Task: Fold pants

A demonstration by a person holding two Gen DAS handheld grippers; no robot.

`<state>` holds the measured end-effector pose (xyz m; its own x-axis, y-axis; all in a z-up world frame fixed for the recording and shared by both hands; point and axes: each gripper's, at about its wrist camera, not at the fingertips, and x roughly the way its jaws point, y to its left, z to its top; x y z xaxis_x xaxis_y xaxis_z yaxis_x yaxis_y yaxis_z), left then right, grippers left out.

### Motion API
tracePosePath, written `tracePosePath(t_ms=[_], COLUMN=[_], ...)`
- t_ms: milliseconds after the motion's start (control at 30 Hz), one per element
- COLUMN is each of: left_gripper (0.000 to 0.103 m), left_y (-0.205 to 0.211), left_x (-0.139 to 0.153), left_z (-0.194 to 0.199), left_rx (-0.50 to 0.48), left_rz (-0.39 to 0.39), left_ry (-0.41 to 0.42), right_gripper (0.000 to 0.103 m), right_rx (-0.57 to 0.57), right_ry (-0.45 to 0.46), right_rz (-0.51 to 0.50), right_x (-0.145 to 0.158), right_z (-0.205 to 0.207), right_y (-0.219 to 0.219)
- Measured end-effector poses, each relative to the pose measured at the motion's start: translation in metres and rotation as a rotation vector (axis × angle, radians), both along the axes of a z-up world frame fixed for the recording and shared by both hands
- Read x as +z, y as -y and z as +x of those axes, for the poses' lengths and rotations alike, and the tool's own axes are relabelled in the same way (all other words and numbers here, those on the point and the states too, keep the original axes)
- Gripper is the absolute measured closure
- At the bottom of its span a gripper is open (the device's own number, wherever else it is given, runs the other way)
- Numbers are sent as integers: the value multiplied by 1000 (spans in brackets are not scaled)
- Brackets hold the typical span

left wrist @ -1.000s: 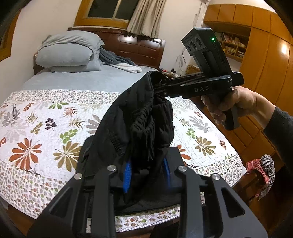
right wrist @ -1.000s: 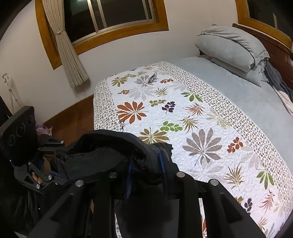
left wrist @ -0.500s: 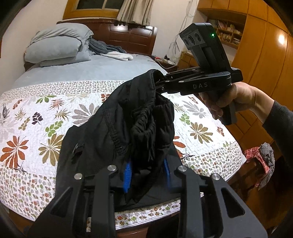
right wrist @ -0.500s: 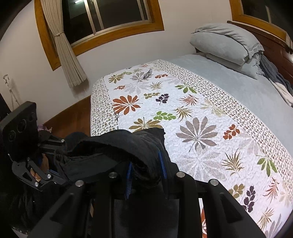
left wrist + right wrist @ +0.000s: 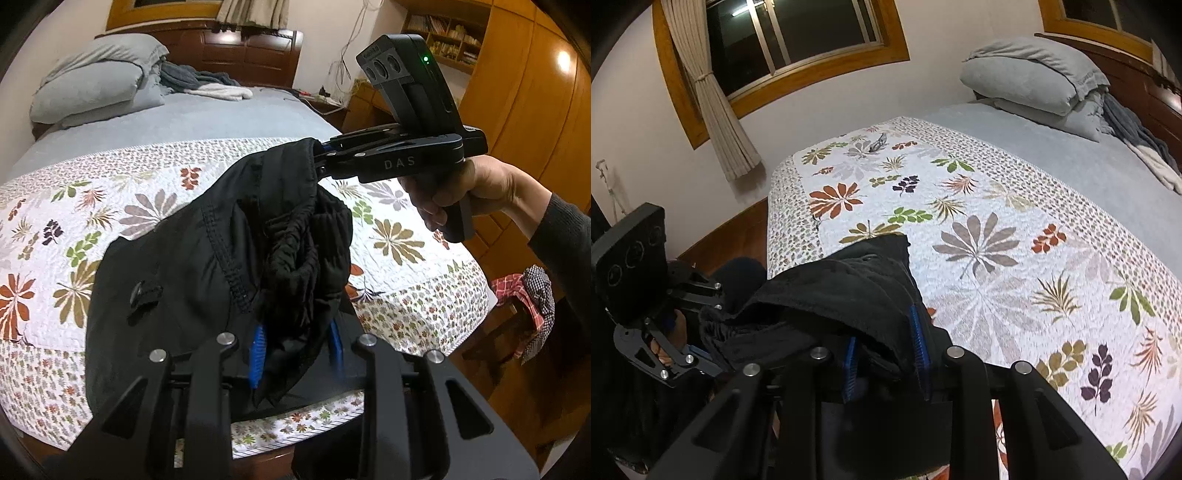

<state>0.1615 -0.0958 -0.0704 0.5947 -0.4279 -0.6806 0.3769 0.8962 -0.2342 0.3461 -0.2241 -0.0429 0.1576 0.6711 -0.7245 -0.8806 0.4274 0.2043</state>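
Black pants (image 5: 192,273) hang bunched between my two grippers, their lower part draping onto the floral quilt (image 5: 122,206) near the bed's foot. My left gripper (image 5: 295,345) is shut on a thick fold of the waistband, blue pads on both sides of the cloth. In the left wrist view my right gripper (image 5: 319,155), held by a hand, pinches the other end of the waistband. From the right wrist view, the right gripper (image 5: 884,349) is shut on the pants (image 5: 827,291), and the left gripper (image 5: 696,354) shows at the far left, gripping the cloth.
Grey pillows (image 5: 92,88) and loose clothes (image 5: 207,83) lie at the headboard end. A wooden wardrobe (image 5: 528,122) stands to the right, with a checked cloth (image 5: 532,291) on a stool beside the bed. A window with a curtain (image 5: 713,103) is on the wall.
Both grippers have sunk toward the bed with the pants, and more of the black cloth now lies spread on the quilt.
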Motion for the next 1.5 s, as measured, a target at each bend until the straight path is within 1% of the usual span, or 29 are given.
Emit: tracePosePath(t_ms=[267, 633, 867, 1100, 1300, 1367, 1400, 1433, 1467, 1500], left_gripper=[76, 76, 76, 76, 76, 76, 76, 75, 75, 73], left_y=[20, 48, 55, 58, 59, 59, 60, 60, 60, 59], left_x=[-21, -53, -76, -92, -102, -104, -105, -107, -108, -109], left_z=[7, 17, 23, 30, 33, 34, 35, 35, 35, 35], left_rx=[-44, -95, -110, -118, -123, -123, -127, -132, -132, -131], left_rz=[13, 55, 77, 83, 87, 88, 90, 92, 87, 77], left_ry=[-50, -117, -164, -194, -210, -212, -212, -212, -209, -206], right_gripper=[77, 77, 76, 75, 63, 60, 55, 47, 44, 39], right_rx=[-20, -31, -37, -54, -92, -118, -140, -170, -197, -244], right_ry=[-17, -46, -69, -92, -107, -117, -123, -139, -155, -189], right_rz=[-17, -48, -72, -82, -93, -88, -89, -87, -84, -64], right_x=[-25, -60, -83, -101, -108, -109, -110, -111, -111, -112], right_z=[1, 4, 5, 7, 7, 6, 5, 4, 4, 4], right_y=[25, 50, 58, 65, 73, 80, 84, 90, 94, 102])
